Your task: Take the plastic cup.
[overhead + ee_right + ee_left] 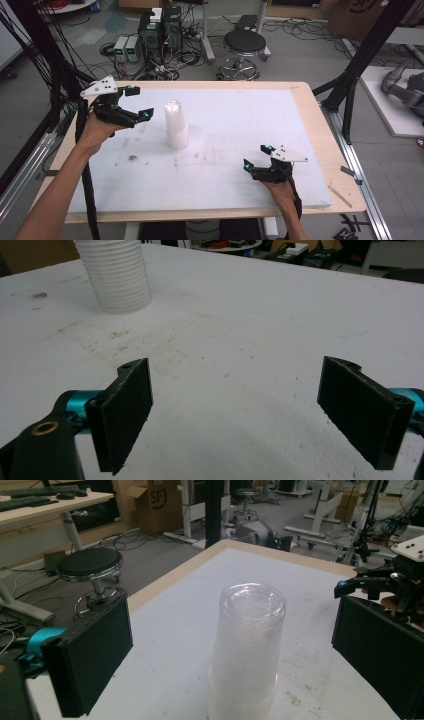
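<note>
Cups sit in a tall stack [176,125] on the white worktop [240,115], left of its middle and closer to the far edge than to the near edge. The stack stands upright. The cups are clear and pushed down tight into each other.

At the left edge of the worktop, the left gripper [137,104] hangs just beside the stack, a bit above the board. Its jaws are spread wide and hold nothing. In the left gripper view, the stack [246,650] shows right between the two black jaws, so the aim looks good.

The job in hand looks like taking hold of the stack. To do it well, the left gripper should slide in straight and level, until the cups are deep between the jaws. It should close slowly. These cups look thin and soft, so a hard squeeze could crush them. A grip low on the stack may keep it from tipping. A bump from one jaw could knock the whole stack over, so both jaws should touch at once.

Near the near right corner of the worktop, the right gripper [256,157] rests low, well apart from the stack. Its jaws are wide apart too, with nothing between them. It points toward the stack [117,275] and can help hold the bottom cups.
</note>
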A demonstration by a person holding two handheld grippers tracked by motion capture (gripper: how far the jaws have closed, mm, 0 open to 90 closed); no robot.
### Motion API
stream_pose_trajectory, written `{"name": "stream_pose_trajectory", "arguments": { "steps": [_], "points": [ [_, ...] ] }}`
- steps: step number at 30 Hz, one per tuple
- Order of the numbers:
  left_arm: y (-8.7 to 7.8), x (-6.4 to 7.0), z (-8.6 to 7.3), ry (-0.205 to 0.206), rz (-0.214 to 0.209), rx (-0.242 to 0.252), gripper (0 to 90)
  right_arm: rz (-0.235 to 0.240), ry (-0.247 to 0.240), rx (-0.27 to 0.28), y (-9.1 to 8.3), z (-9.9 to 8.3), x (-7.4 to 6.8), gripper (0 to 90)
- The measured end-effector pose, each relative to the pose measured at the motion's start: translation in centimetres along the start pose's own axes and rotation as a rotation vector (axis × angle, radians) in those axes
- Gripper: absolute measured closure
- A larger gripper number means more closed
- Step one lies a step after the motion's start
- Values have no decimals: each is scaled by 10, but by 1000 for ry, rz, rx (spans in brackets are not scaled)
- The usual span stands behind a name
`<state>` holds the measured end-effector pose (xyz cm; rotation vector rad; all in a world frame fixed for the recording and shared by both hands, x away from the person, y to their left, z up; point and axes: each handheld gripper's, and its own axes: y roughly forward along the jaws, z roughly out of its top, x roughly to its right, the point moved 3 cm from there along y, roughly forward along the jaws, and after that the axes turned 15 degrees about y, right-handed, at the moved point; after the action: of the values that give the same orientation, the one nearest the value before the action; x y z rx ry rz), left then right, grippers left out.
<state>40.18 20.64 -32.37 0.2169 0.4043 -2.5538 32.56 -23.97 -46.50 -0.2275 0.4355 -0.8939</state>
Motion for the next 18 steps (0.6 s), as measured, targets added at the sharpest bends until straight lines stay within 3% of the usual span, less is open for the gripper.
{"name": "stream_pose_trajectory", "arguments": {
  "steps": [7, 18],
  "points": [
    [18, -6, 5, -4, -42, -23, 28, -1, -4, 5, 0, 0, 1, 143],
    [55, -2, 8, 34, -129, -152, 27, -1, -5, 5, 0, 0, 0, 144]
  ]
}}
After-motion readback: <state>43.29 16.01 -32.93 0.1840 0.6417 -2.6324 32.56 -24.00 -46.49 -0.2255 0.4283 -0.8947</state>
